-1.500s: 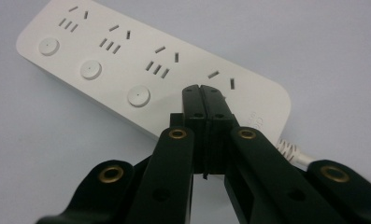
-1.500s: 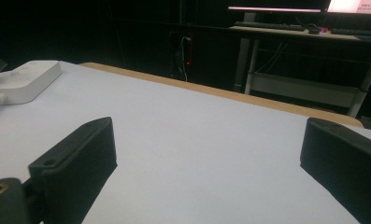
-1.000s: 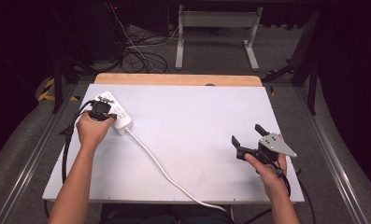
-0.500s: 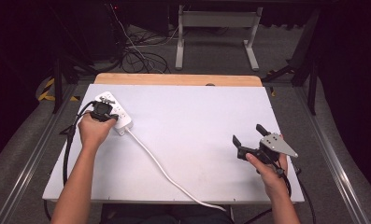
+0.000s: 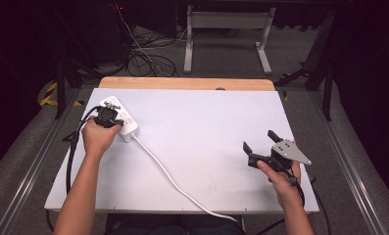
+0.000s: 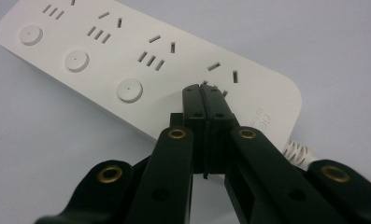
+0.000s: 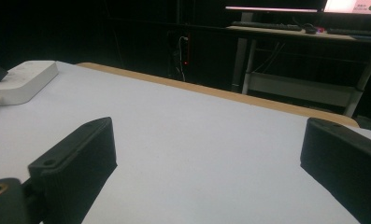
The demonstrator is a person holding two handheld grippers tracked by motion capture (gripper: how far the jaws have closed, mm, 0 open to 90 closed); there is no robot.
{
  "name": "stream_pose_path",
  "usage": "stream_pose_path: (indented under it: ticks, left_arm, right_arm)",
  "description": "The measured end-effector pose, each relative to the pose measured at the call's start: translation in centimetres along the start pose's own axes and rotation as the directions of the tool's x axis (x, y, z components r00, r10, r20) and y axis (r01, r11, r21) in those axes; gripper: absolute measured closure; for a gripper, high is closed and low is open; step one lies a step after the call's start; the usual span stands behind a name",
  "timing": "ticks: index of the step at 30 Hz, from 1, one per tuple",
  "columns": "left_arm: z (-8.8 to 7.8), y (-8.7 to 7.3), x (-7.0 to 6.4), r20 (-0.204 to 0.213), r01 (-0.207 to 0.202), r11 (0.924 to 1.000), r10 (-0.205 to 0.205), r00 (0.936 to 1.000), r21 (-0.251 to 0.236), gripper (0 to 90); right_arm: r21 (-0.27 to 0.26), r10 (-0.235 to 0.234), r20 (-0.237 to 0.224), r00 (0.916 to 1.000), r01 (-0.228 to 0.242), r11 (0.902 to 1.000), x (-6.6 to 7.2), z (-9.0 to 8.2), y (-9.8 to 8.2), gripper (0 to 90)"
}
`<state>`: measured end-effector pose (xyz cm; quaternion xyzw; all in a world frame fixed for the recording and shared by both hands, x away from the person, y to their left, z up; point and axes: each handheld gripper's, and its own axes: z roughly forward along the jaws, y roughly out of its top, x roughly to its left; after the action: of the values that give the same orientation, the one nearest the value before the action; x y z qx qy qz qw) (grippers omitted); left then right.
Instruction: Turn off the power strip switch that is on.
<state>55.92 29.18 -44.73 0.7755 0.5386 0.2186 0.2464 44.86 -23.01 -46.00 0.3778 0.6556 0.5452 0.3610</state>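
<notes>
A white power strip (image 5: 119,114) lies at the table's far left, its white cable (image 5: 167,177) running toward the near edge. My left gripper (image 5: 106,117) is over it, held from above. In the left gripper view the jaws are shut flat together, with nothing between them. The left gripper's tip (image 6: 203,93) sits on the power strip (image 6: 141,70) by the socket nearest the cable end, beside three round buttons. My right gripper (image 5: 258,139) rests at the near right with its jaws wide apart. In its own view the right gripper (image 7: 206,149) has bare table between the jaws, and the power strip (image 7: 22,79) lies far left.
The white table (image 5: 206,122) has a wooden strip (image 5: 182,83) along its far edge. Beyond it stand a metal frame (image 5: 226,29) and loose cables (image 5: 148,54) on the floor. A black cable (image 5: 72,152) trails from the left gripper off the table's left side.
</notes>
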Motion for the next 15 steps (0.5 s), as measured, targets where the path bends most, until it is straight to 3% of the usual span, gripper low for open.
stream_pose_path:
  ticks: [6, 10, 14, 15]
  left_arm:
    - [-0.02, 0.06, 0.23, 0.013, 0.010, 0.9999, -0.010, 0.9999, 0.006, 90.0]
    - [0.00, 0.26, -0.18, -0.014, -0.022, 0.9995, 0.023, 0.9997, 0.020, 90.0]
    - [0.07, 0.28, -0.01, 0.015, 0.002, 0.9999, -0.003, 0.9999, 0.015, 90.0]
    - [0.07, 0.30, -0.03, 0.009, -0.009, 0.9999, 0.008, 0.9999, 0.014, 90.0]
  right_arm:
    - [-0.001, -0.001, -0.002, 1.0000, 0.001, 1.0000, 0.02, 0.04, 0.03, 3.9]
    - [-0.004, 0.002, -0.002, 1.0000, -0.002, 1.0000, 0.07, 0.00, 0.06, 3.9]
    - [-0.006, 0.004, -0.002, 1.0000, -0.004, 1.0000, 0.15, 0.02, 0.07, 3.9]
    - [-0.006, 0.004, -0.002, 1.0000, -0.004, 1.0000, 0.15, 0.02, 0.07, 3.9]
